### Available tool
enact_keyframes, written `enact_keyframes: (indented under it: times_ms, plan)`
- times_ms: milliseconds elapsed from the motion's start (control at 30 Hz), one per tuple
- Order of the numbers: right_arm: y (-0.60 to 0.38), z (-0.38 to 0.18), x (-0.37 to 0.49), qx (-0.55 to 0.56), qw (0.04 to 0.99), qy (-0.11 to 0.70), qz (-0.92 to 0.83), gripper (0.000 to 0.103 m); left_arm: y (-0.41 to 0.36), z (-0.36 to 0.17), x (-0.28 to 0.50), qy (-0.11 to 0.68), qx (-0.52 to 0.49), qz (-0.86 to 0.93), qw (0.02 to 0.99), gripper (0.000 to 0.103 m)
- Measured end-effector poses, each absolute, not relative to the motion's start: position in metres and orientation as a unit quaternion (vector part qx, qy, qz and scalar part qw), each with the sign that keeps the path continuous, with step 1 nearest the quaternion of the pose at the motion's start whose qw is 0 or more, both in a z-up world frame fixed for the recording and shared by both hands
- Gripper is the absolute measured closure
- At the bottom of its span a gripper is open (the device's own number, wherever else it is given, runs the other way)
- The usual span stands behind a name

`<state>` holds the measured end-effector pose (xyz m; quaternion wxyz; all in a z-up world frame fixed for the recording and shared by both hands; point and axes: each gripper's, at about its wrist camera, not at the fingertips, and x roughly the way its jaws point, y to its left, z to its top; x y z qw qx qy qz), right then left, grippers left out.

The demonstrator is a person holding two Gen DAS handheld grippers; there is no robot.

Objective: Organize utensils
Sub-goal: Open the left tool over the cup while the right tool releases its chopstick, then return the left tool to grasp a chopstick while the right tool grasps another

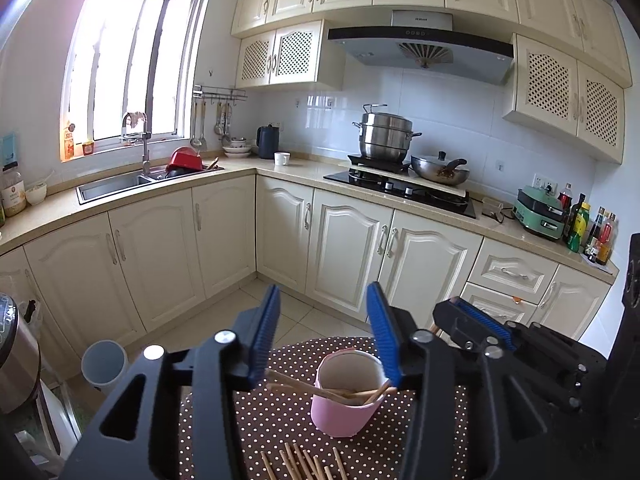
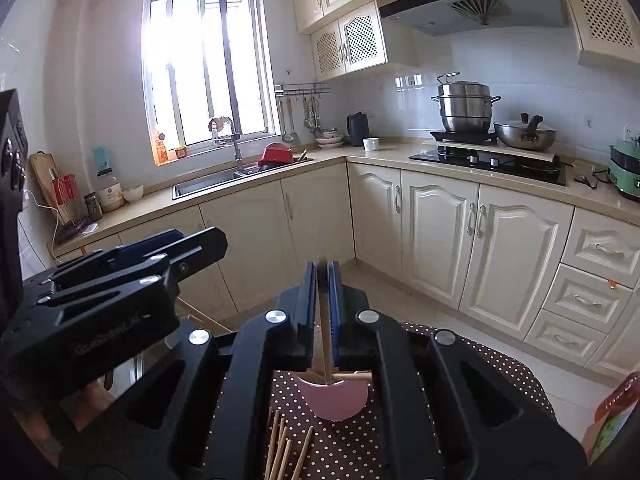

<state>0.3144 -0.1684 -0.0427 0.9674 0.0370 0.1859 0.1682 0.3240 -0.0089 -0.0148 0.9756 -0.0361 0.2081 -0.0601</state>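
Note:
A pink cup (image 1: 346, 400) stands on the brown dotted tablecloth (image 1: 260, 420) with several wooden chopsticks (image 1: 352, 394) leaning inside it. My left gripper (image 1: 324, 292) hovers just above and before the cup, open, with nothing between its blue pads. In the right wrist view my right gripper (image 2: 322, 268) is over the cup (image 2: 334, 398). Its jaws stand a narrow slit apart, and one chopstick (image 2: 325, 344) runs down through the slit into the cup, with light showing beside it. More loose chopsticks (image 1: 304, 460) (image 2: 284, 448) lie on the cloth near me.
The table edge drops to a tiled floor in front. A pale bin (image 1: 105, 364) and a steel appliance (image 1: 16, 360) stand at the left. A colourful packet (image 2: 612, 420) sits at the right. Kitchen cabinets and counters line the far walls.

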Motion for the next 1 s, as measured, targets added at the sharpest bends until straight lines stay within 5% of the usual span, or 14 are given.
enact_keyframes:
  times_ms: [133,600,1000]
  plan:
    - [-0.173,-0.044,0.309,0.042,0.969,0.187,0.157,0.056,-0.001,-0.013,0.315,0.209,-0.039,-0.054,0.976,0.054]
    - [-0.178,-0.05,0.246,0.014,0.972,0.181,0.15,0.056,0.036,-0.03,0.246,0.215,-0.02,-0.012,0.976,0.047]
    - [-0.172,-0.117,0.229,-0.008,0.951,0.266,0.156,0.056,0.058,-0.121,0.241,0.349,-0.017,0.017,0.937,0.047]
